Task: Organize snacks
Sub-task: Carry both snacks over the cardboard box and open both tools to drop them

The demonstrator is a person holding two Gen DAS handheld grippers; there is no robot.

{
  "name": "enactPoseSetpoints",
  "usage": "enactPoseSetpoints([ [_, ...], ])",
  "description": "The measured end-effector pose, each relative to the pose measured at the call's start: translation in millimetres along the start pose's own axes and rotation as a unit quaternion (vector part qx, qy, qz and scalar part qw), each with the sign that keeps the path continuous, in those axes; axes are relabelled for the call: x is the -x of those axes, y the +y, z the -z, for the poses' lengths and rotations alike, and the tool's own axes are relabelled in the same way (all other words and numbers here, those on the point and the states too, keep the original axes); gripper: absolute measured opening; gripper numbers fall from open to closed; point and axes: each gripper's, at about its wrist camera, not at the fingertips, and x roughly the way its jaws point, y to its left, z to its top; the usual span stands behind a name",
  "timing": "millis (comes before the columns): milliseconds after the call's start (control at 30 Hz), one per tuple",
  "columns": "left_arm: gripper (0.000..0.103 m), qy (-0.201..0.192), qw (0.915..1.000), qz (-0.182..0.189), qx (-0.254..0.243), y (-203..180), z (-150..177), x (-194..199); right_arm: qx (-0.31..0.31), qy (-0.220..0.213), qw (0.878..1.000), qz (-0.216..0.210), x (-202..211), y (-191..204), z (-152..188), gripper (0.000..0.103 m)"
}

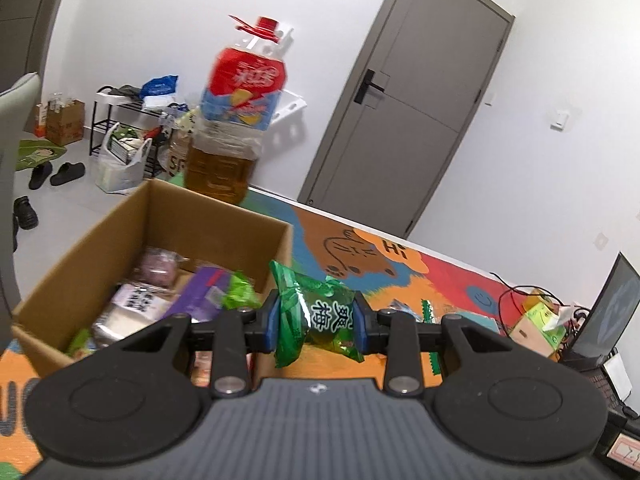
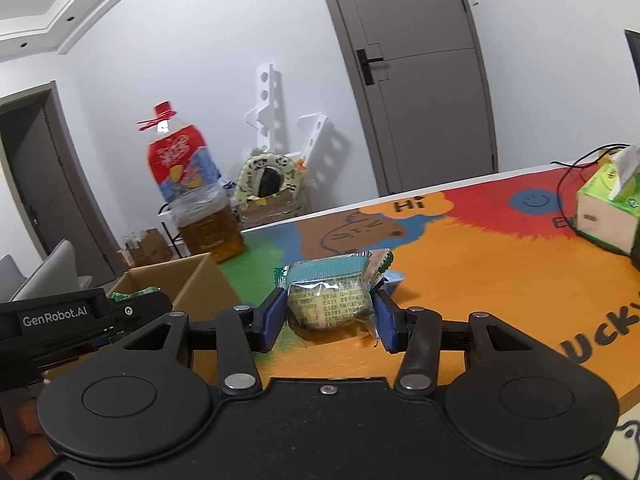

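My left gripper point(image 1: 316, 320) is shut on a green snack packet point(image 1: 316, 312) with white characters, held just right of an open cardboard box point(image 1: 96, 248) that holds several wrapped snacks. The box point(image 2: 188, 280) also shows at the left of the right wrist view, with the left gripper's black body in front of it. My right gripper point(image 2: 328, 316) is shut on a teal-edged clear packet point(image 2: 328, 300) with a pale cake inside, held above the colourful table mat point(image 2: 480, 264). More loose packets point(image 1: 424, 312) lie on the mat behind the left gripper.
A large oil bottle point(image 1: 236, 120) with a red cap stands at the table's far edge behind the box. A green tissue box point(image 2: 608, 208) and black cables sit at the right. A laptop point(image 1: 608, 312) stands at the far right. A grey door point(image 1: 408, 96) is beyond.
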Motion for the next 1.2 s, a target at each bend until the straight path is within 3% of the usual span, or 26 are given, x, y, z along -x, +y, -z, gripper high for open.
enactPoseSetpoints([
  [600,0.034,-0.01,0.9991,-0.032,0.026,59,-11,29,0.028,0.004,0.999,-0.043,-1,64,6,0.047],
  [933,0.036,0.008,0.9978,-0.051,0.041,86,-15,22,0.04,0.016,0.997,-0.068,-16,93,9,0.047],
  [1133,0.047,0.016,0.997,-0.058,0.049,94,-17,19,0.047,0.021,0.996,-0.077,-18,103,10,0.047],
  [1200,0.056,0.011,0.9971,-0.058,0.048,97,-19,23,0.051,0.023,0.995,-0.078,-19,107,10,0.047],
])
